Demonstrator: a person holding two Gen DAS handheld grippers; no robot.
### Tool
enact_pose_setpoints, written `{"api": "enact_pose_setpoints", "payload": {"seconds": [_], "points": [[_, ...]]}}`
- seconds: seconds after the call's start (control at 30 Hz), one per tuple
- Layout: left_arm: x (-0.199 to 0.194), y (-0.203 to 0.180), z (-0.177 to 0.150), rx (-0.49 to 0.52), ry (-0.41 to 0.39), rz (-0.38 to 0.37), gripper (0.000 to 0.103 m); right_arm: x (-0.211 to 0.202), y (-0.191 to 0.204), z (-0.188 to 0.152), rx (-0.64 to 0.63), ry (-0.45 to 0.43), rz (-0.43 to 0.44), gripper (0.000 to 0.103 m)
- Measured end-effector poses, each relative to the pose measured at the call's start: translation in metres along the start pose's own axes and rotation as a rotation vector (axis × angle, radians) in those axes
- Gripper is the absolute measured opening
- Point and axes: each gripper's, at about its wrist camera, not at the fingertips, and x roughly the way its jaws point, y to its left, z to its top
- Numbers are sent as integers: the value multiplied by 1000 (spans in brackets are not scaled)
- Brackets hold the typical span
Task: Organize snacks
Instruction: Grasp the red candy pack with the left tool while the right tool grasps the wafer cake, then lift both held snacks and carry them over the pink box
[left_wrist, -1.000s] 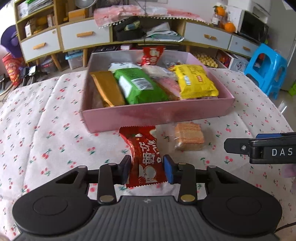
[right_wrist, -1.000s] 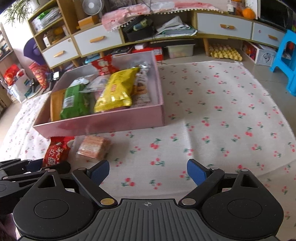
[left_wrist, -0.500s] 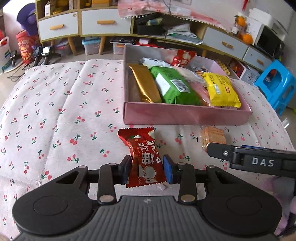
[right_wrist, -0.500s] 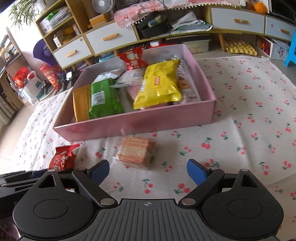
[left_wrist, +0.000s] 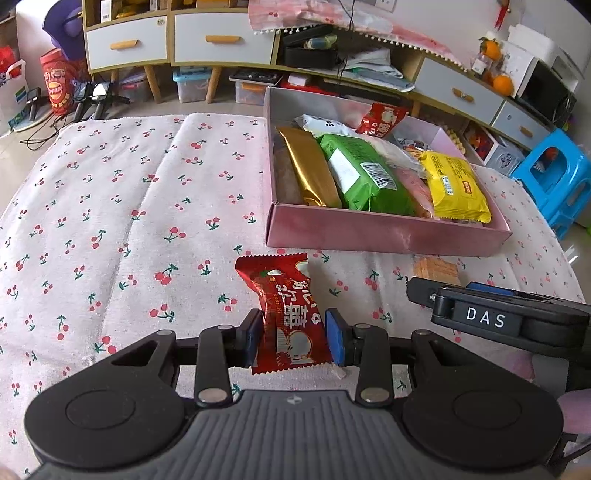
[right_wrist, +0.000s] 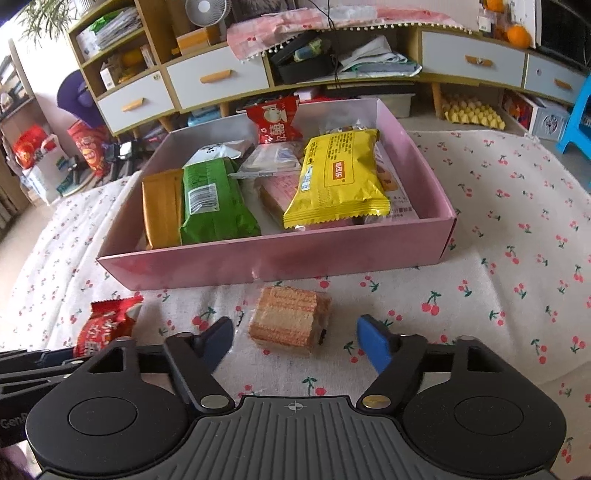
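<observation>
The red snack packet (left_wrist: 291, 317) is clamped at its lower half between the blue pads of the left gripper (left_wrist: 294, 338); its bottom edge is hidden behind the gripper body, and it sits just above the cherry-print cloth (left_wrist: 122, 206), near the front wall of the pink box (left_wrist: 384, 230). In the right wrist view only the packet's top corner shows at the left edge.

The wafer pack (right_wrist: 290, 319) lies on the cloth just in front of the box, between the pads of the right gripper (right_wrist: 295, 341), whose jaws have just been closing but stand clear of it on both sides. In the left view the right gripper covers most of the wafer.

Inside the box, a gold packet (right_wrist: 162, 208), green packet (right_wrist: 214, 201) and yellow packet (right_wrist: 338, 177) cover others that are hard to identify.
</observation>
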Motion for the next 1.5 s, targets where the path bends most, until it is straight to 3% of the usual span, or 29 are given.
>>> {"api": "enact_pose_setpoints", "payload": {"seconds": [0.07, 0.17, 0.77, 1.2, 1.5], "points": [[0, 0, 0, 1, 1, 1, 34, -1, 0, 0, -3, 0, -1, 63], [1, -1, 0, 3, 4, 2, 34, -2, 1, 1, 0, 10, -1, 43], [-7, -5, 6, -8, -16, -17, 34, -21, -17, 10, 59, 85, 9, 41], [-22, -14, 24, -29, -114, -57, 34, -43, -24, 17, 95, 92, 45, 41], [-12, -14, 39, -59, -188, -70, 34, -57, -32, 31, 151, 42, 72, 41]]}}
